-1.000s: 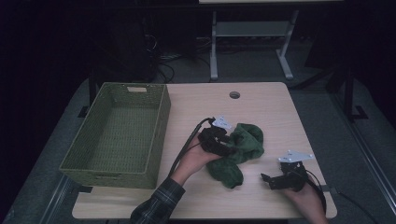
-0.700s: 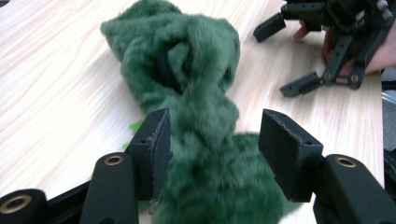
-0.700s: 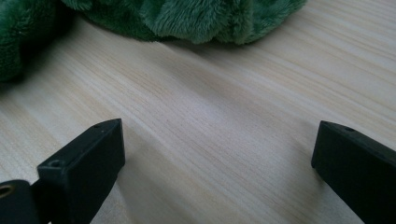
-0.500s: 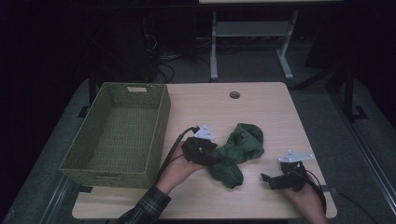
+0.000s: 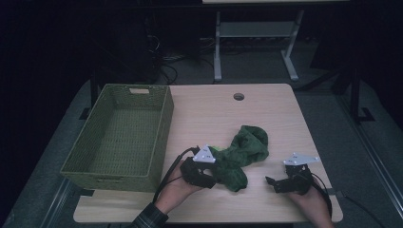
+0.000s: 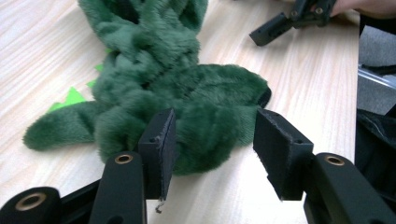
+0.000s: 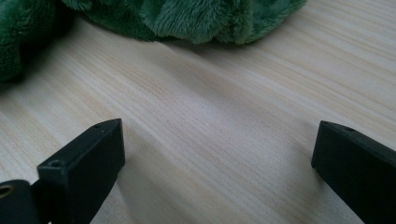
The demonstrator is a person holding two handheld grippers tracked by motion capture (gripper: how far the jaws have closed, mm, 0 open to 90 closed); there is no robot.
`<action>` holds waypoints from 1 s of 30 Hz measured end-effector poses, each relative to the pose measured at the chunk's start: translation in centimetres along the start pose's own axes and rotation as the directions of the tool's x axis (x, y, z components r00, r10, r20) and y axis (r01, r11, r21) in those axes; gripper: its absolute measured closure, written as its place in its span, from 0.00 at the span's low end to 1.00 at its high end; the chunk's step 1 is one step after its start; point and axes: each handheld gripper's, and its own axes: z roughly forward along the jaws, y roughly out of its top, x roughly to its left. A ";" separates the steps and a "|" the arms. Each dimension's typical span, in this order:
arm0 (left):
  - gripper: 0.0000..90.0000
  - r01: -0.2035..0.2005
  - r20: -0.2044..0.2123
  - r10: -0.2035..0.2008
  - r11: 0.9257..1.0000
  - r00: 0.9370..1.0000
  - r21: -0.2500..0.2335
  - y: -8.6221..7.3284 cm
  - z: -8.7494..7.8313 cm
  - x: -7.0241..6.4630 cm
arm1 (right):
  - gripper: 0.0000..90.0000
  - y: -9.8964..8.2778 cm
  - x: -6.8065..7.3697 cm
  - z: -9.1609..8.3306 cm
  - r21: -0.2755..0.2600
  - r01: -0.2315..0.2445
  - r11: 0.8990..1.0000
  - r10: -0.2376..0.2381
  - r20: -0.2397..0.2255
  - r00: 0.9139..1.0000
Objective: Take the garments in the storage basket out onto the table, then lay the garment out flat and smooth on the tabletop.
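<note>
A green plush toy [image 5: 247, 149] lies crumpled on the wooden table [image 5: 214, 109], right of centre. My left gripper [image 5: 215, 176] sits at the toy's near left end, pointing right. In the left gripper view, a furry lobe of the toy [image 6: 205, 116] lies between the jaws of the left gripper [image 6: 212, 149]. The jaws have just been closing; one pad brushes the fur and the other stands clear. My right gripper [image 5: 273, 183] rests on the table to the toy's right, its jaws wide open over bare wood [image 7: 215, 154], with the toy's edge [image 7: 187, 14] beyond.
A green woven basket [image 5: 161, 137] with nothing in it stands on the left part of the table, close to my left hand. A cable hole [image 5: 238, 96] is at the back. The right gripper [image 6: 285, 23] shows far off in the left gripper view.
My left gripper has moved left and toward the near edge, from the middle of the toy to its near left end. The right gripper has stayed put.
</note>
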 end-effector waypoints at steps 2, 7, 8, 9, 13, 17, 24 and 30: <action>0.55 -0.007 0.005 0.007 1.000 1.000 0.004 -0.2 0.2 -0.3 | 0.03 0.0 0.0 0.0 0.000 0.000 1.000 0.000 0.000 1.000; 0.54 -0.006 -0.002 0.006 1.000 1.000 0.028 -0.6 1.5 -0.3 | 0.03 0.0 0.0 0.0 0.000 0.001 1.000 -0.001 0.000 1.000; 0.53 -0.005 -0.005 0.005 0.999 1.000 0.034 -0.7 1.7 -0.3 | 0.03 0.0 0.0 0.0 0.000 0.001 1.000 -0.001 0.000 1.000; 0.53 -0.011 -0.010 0.012 0.999 1.000 0.045 -0.8 2.0 -0.2 | 0.03 0.0 0.0 0.0 0.000 0.001 1.000 -0.001 0.000 1.000; 0.52 -0.009 -0.024 0.010 0.998 1.000 0.063 -1.0 3.1 0.1 | 0.03 0.0 0.0 0.0 0.000 0.001 1.000 -0.001 0.000 1.000; 0.55 -0.018 -0.032 0.021 0.997 0.999 0.072 -0.9 3.8 0.2 | 0.03 0.0 0.0 0.0 0.000 0.000 1.000 0.000 0.000 1.000; 0.90 0.009 -0.014 -0.008 0.996 1.000 0.090 -0.6 4.0 0.4 | 0.03 0.0 0.0 0.0 0.000 0.001 1.000 -0.001 0.000 1.000; 0.92 0.015 -0.012 -0.015 0.999 1.000 0.041 0.2 2.0 0.5 | 0.03 0.0 0.0 0.0 0.000 0.001 1.000 -0.001 0.000 1.000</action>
